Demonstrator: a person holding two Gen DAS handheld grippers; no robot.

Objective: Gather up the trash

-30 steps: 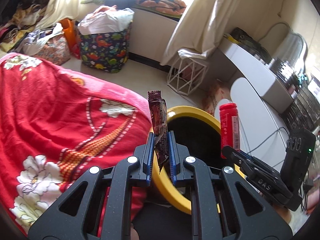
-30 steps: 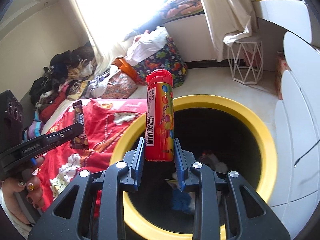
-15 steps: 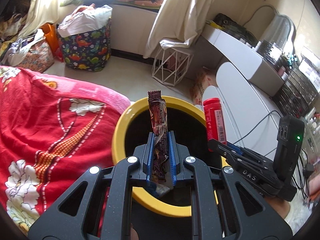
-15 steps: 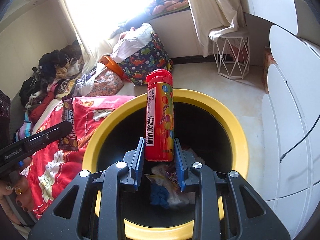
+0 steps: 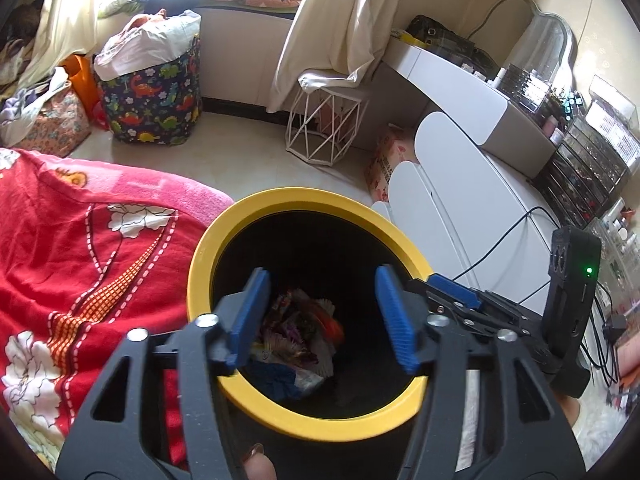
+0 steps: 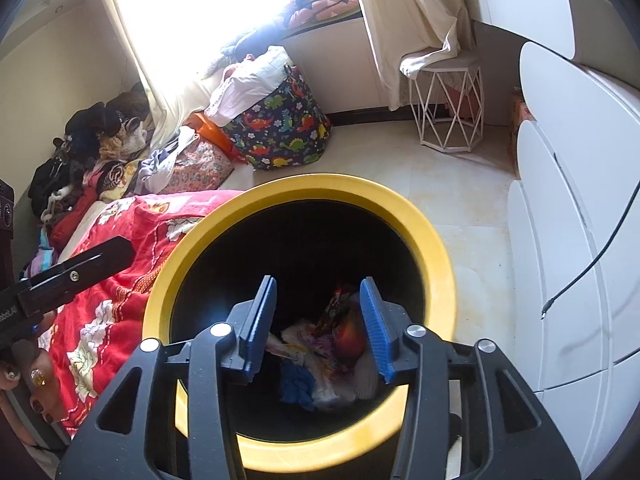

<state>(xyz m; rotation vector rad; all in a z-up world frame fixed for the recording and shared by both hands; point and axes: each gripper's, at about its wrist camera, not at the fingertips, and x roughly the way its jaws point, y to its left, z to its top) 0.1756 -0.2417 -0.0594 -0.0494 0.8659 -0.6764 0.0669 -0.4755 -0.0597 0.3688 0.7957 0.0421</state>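
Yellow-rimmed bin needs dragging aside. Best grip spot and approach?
Take the yellow rim at its near arc, from above, straddling the lip inside to outside. The bin stands upright and open-topped, its body looks too wide to span, and the red blanket crowds one side, so the lip is likely the only pinchable edge.

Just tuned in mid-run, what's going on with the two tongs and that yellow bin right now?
A person holds both tongs over the yellow-rimmed bin beside the red floral blanket. The left tongs and the right tongs are both opening, with nothing between their jaws. Below them, at the bottom of the bin, lies a heap of wrappers and other trash. Neither tongs carries anything at this moment.
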